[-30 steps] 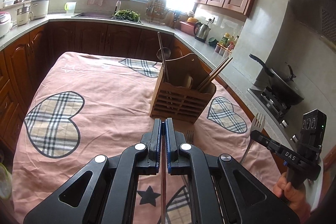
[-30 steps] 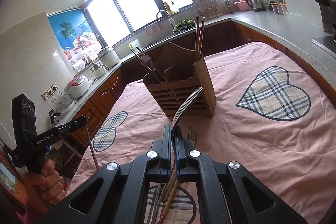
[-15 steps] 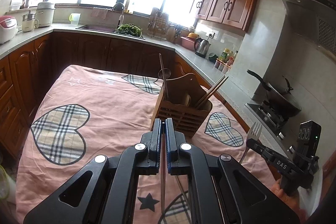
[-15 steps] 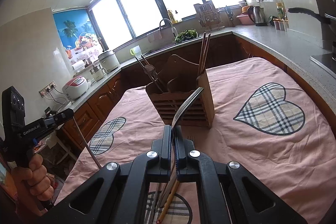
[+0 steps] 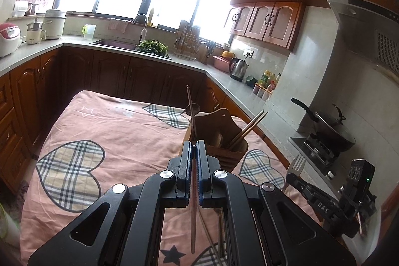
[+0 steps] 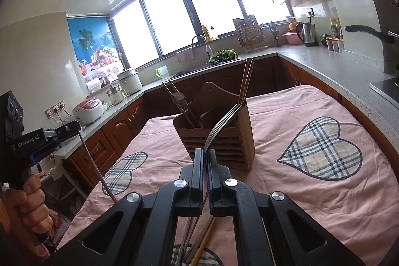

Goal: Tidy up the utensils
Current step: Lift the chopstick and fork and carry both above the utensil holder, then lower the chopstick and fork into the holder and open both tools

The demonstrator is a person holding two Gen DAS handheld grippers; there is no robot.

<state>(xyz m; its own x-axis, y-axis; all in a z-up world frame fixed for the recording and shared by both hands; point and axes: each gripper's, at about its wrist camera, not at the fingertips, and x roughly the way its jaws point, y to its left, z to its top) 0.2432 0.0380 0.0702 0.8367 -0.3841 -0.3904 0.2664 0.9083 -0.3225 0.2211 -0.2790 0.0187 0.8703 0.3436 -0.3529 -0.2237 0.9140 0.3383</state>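
Left gripper [image 5: 194, 152] closed on metal chopstick [image 5: 191, 105] | right gripper [image 6: 205, 157] closed on fork [image 6: 220, 122] | both being raised higher than a second ago | wooden holder [image 6: 224, 141] on table, awaiting insertion.

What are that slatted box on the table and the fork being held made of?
The slatted box looks like wood or bamboo: warm brown, matte, with a visible grain and cut slats.

The fork, clamped in the right gripper, looks like metal, probably stainless steel: grey, thin, with bright highlights along its tines.

The table itself is hidden under a pink cloth, so its material cannot be told.
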